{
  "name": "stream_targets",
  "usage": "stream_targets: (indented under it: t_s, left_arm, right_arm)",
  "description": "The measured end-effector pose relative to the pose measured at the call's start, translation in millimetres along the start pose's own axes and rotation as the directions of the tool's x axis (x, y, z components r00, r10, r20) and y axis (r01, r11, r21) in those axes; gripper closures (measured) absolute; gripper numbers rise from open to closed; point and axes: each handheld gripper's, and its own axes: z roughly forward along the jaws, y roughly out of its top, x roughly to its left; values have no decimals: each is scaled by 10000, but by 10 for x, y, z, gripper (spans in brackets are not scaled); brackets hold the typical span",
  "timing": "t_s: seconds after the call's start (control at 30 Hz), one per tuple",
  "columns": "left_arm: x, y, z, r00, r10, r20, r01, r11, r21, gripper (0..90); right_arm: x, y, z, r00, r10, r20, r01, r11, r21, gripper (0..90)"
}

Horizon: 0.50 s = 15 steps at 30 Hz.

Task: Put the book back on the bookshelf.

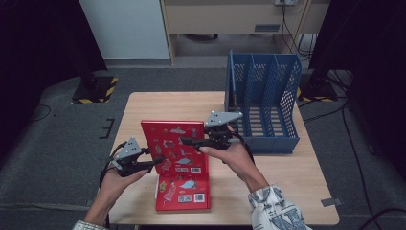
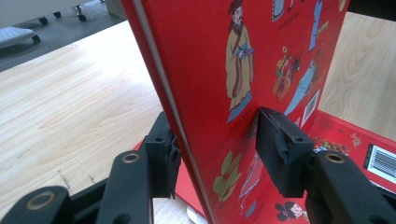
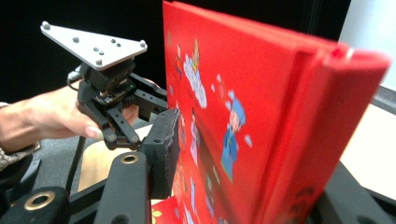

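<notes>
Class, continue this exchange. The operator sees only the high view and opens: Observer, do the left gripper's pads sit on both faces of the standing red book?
Observer: Yes, the left gripper has one pad on each face of the upright book.
Operator: And the right gripper?
Observer: One pad lies against or near the cover; its other jaw is hidden behind the book.
Operator: What is printed by the left pads?
Observer: A robed, bearded figure.
</notes>
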Motion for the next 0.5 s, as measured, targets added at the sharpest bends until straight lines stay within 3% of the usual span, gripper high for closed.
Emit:
stream_targets:
  t_s: [0.5]
  left_arm:
    - [-36,-21,-31,9999,155,-13,-155,9998,-110,503]
  right_arm:
    - [47,129,14,9992,-315,-242,309,9992,-260,597]
